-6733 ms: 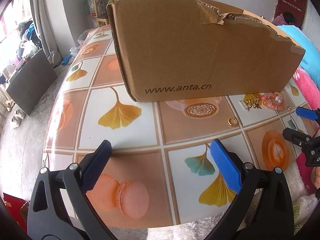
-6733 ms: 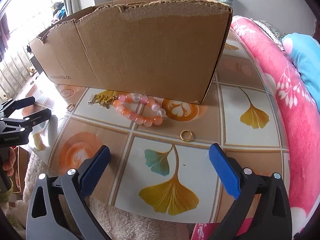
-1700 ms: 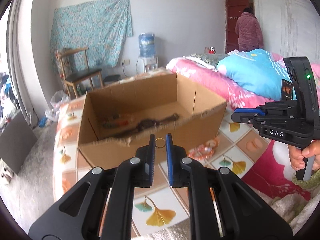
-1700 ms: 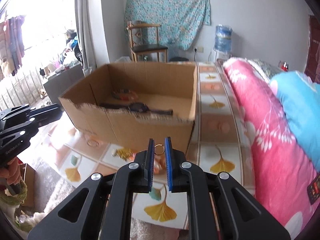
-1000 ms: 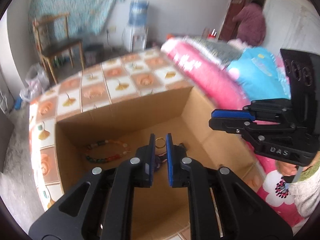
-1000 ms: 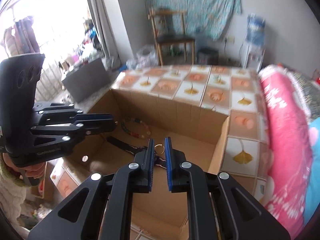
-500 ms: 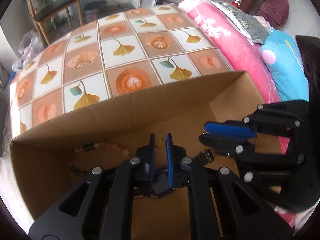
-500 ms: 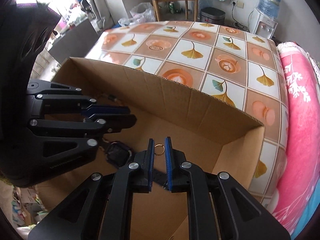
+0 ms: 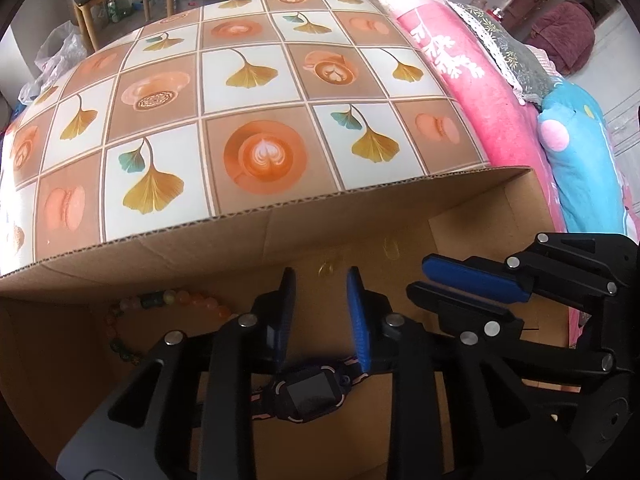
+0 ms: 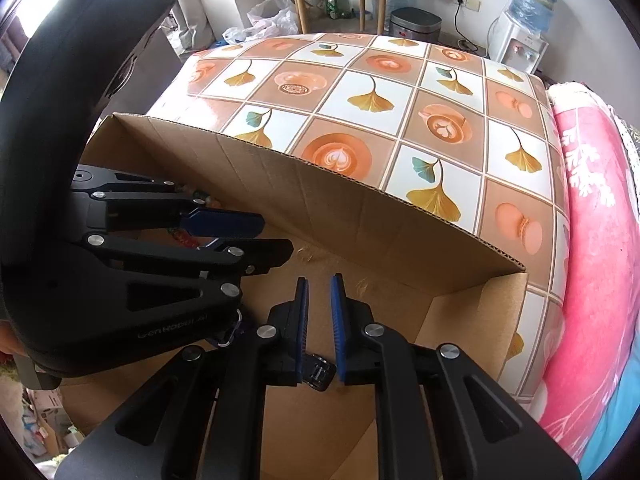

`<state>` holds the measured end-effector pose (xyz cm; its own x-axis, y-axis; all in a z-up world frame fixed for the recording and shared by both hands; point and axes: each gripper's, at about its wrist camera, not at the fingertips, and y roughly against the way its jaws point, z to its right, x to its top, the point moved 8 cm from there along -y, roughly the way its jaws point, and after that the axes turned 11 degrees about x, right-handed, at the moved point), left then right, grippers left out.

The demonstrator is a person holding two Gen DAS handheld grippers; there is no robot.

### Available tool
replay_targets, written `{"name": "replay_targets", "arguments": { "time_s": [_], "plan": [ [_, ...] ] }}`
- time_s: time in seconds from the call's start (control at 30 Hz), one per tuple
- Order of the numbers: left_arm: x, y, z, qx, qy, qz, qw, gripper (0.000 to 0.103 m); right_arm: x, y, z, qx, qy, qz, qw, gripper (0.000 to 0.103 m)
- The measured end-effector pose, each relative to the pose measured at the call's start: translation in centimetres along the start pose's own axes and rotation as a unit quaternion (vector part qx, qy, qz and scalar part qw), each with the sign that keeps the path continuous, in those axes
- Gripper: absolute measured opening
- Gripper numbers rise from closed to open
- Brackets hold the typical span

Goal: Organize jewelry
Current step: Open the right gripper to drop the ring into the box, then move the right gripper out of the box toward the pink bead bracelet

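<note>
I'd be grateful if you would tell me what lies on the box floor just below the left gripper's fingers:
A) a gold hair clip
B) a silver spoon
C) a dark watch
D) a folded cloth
C: the left wrist view shows a dark watch with a square face lying on the cardboard box floor, right under the left gripper.

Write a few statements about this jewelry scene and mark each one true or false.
1. The black smartwatch lies inside the open brown cardboard box. True.
2. The multicoloured beaded bracelet lies outside on the tablecloth. False: it is in the box.
3. The left gripper clamps a small gold ring. False: its jaws have just been opening and nothing is between them; the blurred ring is beyond the tips.
4. The right gripper points into the box. True.
</note>
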<state>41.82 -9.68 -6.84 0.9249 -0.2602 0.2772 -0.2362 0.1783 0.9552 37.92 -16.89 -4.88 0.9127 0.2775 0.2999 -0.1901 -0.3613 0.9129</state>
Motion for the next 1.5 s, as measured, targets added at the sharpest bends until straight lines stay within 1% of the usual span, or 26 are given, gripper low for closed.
{"name": "replay_targets", "arguments": {
  "time_s": [0.23, 0.3, 0.33, 0.4, 0.5, 0.6, 0.63, 0.67, 0.7, 0.77, 0.8, 0.87, 0.9, 0.93, 0.97, 1.0, 1.03, 1.07, 1.1, 1.17, 1.23, 1.27, 1.33, 1.37, 1.5],
  "plan": [
    [-0.1, 1.0, -0.2, 0.005, 0.0, 0.011, 0.9999, 0.025, 0.1, 1.0, 0.2, -0.002, -0.003, 0.016, 1.0, 0.021],
    [-0.1, 1.5, -0.3, 0.006, 0.0, 0.015, 0.9999, 0.026, 0.3, 1.5, 0.2, 0.0, -0.005, 0.022, 1.0, 0.022],
    [-0.2, 1.8, -0.3, 0.007, 0.0, 0.017, 0.9998, 0.029, 0.3, 1.9, 0.2, 0.001, -0.005, 0.026, 1.0, 0.023],
    [-0.3, 2.6, -0.3, 0.005, -0.001, 0.025, 0.9997, 0.03, 0.4, 2.8, 0.2, 0.003, -0.006, 0.037, 0.999, 0.029],
    [-0.9, 4.3, -0.6, 0.009, -0.003, 0.042, 0.9991, 0.03, 0.2, 4.4, -0.2, 0.008, -0.007, 0.055, 0.998, 0.029],
    [-1.8, 7.0, -1.2, 0.009, 0.004, 0.068, 0.9976, 0.03, -0.5, 7.0, -1.0, 0.023, -0.007, 0.085, 0.996, 0.03],
    [-2.2, 8.1, -1.3, 0.006, 0.006, 0.079, 0.9968, 0.03, -1.0, 8.3, -1.3, 0.028, -0.006, 0.1, 0.995, 0.03],
    [-2.8, 10.0, -1.2, -0.006, 0.005, 0.105, 0.9944, 0.032, -1.5, 9.5, -1.8, 0.034, -0.003, 0.112, 0.993, 0.033],
    [-3.2, 11.4, -1.0, -0.016, 0.0, 0.124, 0.9922, 0.035, -2.2, 10.7, -2.4, 0.039, 0.0, 0.126, 0.991, 0.036],
    [-4.9, 14.7, -0.4, -0.027, -0.018, 0.17, 0.9849, 0.051, -3.6, 12.9, -3.5, 0.046, 0.011, 0.149, 0.988, 0.037],
    [-6.2, 16.5, 0.1, -0.035, -0.033, 0.192, 0.9802, 0.055, -4.5, 14.0, -4.1, 0.045, 0.018, 0.163, 0.985, 0.038],
    [-9.2, 19.5, 1.0, -0.036, -0.056, 0.23, 0.971, 0.07, -6.7, 15.8, -5.4, 0.046, 0.033, 0.184, 0.981, 0.043],
    [-10.2, 20.2, 1.3, -0.035, -0.061, 0.237, 0.969, 0.073, -7.9, 16.5, -6.1, 0.049, 0.038, 0.192, 0.979, 0.044],
    [-11.8, 21.1, 1.7, -0.038, -0.067, 0.245, 0.9664, 0.077, -8.9, 17.0, -6.6, 0.051, 0.041, 0.198, 0.978, 0.044],
    [-13.3, 21.7, 2.1, -0.045, -0.071, 0.251, 0.9643, 0.081, -10.3, 17.5, -7.3, 0.053, 0.044, 0.205, 0.976, 0.044],
    [-15.3, 22.3, 2.5, -0.067, -0.071, 0.257, 0.9615, 0.083, -11.7, 17.7, -7.7, 0.056, 0.046, 0.211, 0.975, 0.044],
    [-16.5, 22.6, 2.9, -0.084, -0.07, 0.26, 0.9594, 0.085, -13.1, 17.8, -8.1, 0.061, 0.043, 0.215, 0.974, 0.044],
    [-18.2, 22.8, 3.2, -0.108, -0.068, 0.266, 0.9556, 0.087, -14.0, 17.8, -8.2, 0.065, 0.04, 0.216, 0.973, 0.044],
    [-19.3, 22.9, 3.4, -0.114, -0.067, 0.271, 0.9534, 0.088, -15.1, 17.8, -8.5, 0.07, 0.035, 0.217, 0.973, 0.044],
    [-21.3, 22.5, 3.4, -0.113, -0.062, 0.283, 0.9504, 0.089, -17.1, 17.3, -8.7, 0.075, 0.023, 0.218, 0.973, 0.044],
    [-23.2, 21.1, 3.1, -0.104, -0.044, 0.285, 0.9518, 0.089, -19.0, 16.5, -8.8, 0.074, 0.012, 0.221, 0.972, 0.044],
    [-23.6, 20.6, 3.0, -0.1, -0.04, 0.284, 0.9528, 0.089, -19.7, 16.0, -8.9, 0.074, 0.009, 0.222, 0.972, 0.044],
    [-24.9, 18.7, 2.7, -0.073, -0.031, 0.282, 0.9562, 0.089, -20.6, 14.8, -9.2, 0.071, 0.006, 0.217, 0.974, 0.044],
    [-25.3, 17.8, 2.6, -0.06, -0.029, 0.279, 0.958, 0.089, -21.4, 13.6, -9.4, 0.069, 0.003, 0.209, 0.975, 0.044],
    [-26.6, 14.6, 1.6, -0.03, -0.012, 0.26, 0.9651, 0.089, -22.7, 9.8, -10.3, 0.066, 0.002, 0.178, 0.982, 0.044]
  ]
}}
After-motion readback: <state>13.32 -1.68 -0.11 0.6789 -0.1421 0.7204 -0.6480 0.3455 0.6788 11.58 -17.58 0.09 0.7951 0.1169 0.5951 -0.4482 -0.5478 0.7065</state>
